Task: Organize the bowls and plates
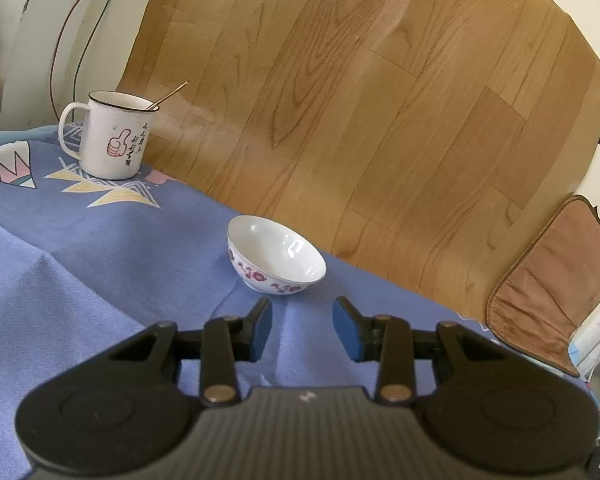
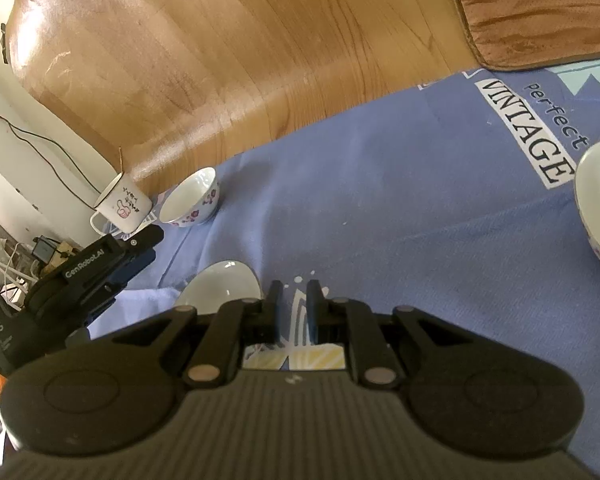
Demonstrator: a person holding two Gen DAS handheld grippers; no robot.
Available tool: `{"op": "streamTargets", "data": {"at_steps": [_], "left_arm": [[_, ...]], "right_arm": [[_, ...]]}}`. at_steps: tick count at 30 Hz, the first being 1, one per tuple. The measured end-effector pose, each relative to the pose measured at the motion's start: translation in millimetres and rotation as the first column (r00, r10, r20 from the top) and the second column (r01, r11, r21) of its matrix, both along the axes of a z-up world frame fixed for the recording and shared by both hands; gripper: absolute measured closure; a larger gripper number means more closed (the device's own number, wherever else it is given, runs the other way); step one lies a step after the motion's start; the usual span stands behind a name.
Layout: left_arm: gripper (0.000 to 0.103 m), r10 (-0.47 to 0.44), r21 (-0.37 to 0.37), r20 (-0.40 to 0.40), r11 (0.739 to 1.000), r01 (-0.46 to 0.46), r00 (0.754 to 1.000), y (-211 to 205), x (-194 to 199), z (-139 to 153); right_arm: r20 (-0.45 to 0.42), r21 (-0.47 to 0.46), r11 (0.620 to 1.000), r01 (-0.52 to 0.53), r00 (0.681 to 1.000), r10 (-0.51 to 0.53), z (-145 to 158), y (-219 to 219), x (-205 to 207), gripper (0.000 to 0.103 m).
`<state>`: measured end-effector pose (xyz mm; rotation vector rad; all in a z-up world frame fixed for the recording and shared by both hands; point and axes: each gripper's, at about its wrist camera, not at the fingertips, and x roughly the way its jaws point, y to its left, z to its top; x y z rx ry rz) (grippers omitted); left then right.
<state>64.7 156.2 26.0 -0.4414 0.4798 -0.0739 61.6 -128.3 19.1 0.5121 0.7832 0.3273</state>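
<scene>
A small white bowl with red flowers (image 1: 276, 256) stands upright on the blue cloth near the table's far edge. My left gripper (image 1: 302, 308) hovers just short of it, open, nothing between its blue pads. The right wrist view shows the same bowl (image 2: 190, 198) far left, with the left gripper (image 2: 100, 272) pointing at it. My right gripper (image 2: 294, 288) is shut and empty above the cloth. A plain white dish (image 2: 224, 286) lies just left of its left finger, partly hidden by it. Another white bowl (image 2: 598, 208) is cut off at the right edge.
A white enamel mug (image 1: 108, 140) with a thumbs-up print and a thin stick in it stands at the far left corner, seen also as the mug (image 2: 122, 206). A brown cushion (image 1: 552, 288) lies at the right table end. Beyond the cloth's edge (image 1: 340, 256) is wooden floor.
</scene>
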Motion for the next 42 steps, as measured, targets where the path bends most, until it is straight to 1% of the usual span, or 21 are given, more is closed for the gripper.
{"op": "streamTargets", "data": {"at_steps": [15,22,25,27,30,42], "left_arm": [[0.070,-0.003,0.000,0.006,1.000,0.003,1.000,-1,0,0],[0.070,-0.007,0.010,0.012,1.000,0.007,1.000,-3,1,1],[0.068,-0.006,0.020,0.012,1.000,0.005,1.000,-4,0,0],[0.066,-0.004,0.028,0.013,1.000,0.003,1.000,-5,-1,1],[0.063,-0.001,0.036,0.017,0.999,0.001,1.000,-5,-2,1],[0.062,-0.008,0.053,0.024,0.999,0.006,1.000,-8,-2,0]], "right_arm": [[0.002,0.002,1.000,0.003,1.000,-0.003,1,0,-1,0.086],[0.018,-0.002,1.000,0.007,1.000,-0.007,4,-2,-6,0.086],[0.026,-0.005,1.000,0.010,1.000,-0.010,6,-4,-10,0.085],[0.029,-0.007,1.000,0.015,0.999,-0.015,6,-5,-12,0.082],[0.029,-0.005,1.000,0.020,0.999,-0.020,6,-8,-15,0.081],[0.015,0.002,0.999,0.040,0.999,-0.040,3,-15,-20,0.080]]}}
